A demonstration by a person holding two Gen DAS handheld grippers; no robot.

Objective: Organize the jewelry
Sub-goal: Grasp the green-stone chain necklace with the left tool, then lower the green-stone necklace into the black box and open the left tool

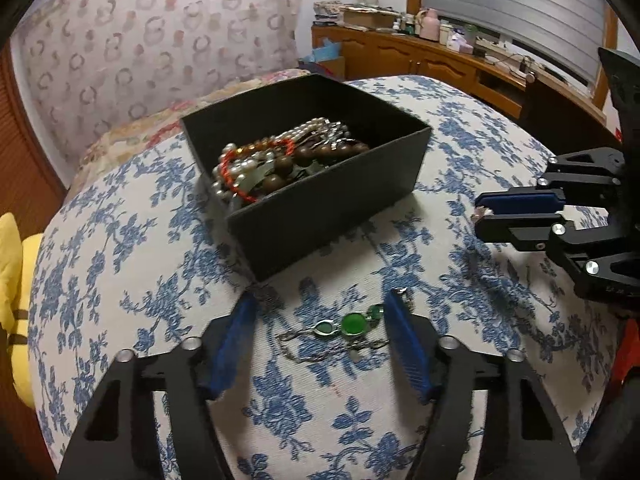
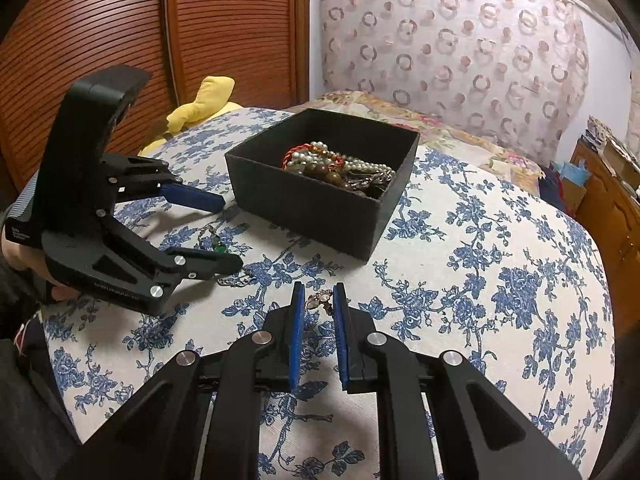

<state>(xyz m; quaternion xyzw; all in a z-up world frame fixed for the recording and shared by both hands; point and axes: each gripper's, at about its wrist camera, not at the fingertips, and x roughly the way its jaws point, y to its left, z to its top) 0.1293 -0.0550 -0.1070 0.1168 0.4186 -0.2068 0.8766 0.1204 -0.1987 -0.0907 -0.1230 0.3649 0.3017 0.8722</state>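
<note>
Left wrist: green bracelet [image 1: 347, 325] lies crosswise between spread jaws

place: home bedroom | evidence: bed [image 2: 420, 120] with floral quilt (patchwork) against patterned wallpaper [image 1: 152, 36] | wooden slatted wardrobe doors [image 2: 100, 32] | cluttered wooden dresser [image 1: 440, 60] under a shuttered window [image 1: 516, 12]

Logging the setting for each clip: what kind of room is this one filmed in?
Most likely a bedroom at home. A quilted floral bedspread lies behind the blue-flowered surface, a slatted wooden wardrobe door stands alongside, and a cluttered wooden sideboard sits under a shuttered window.
</note>
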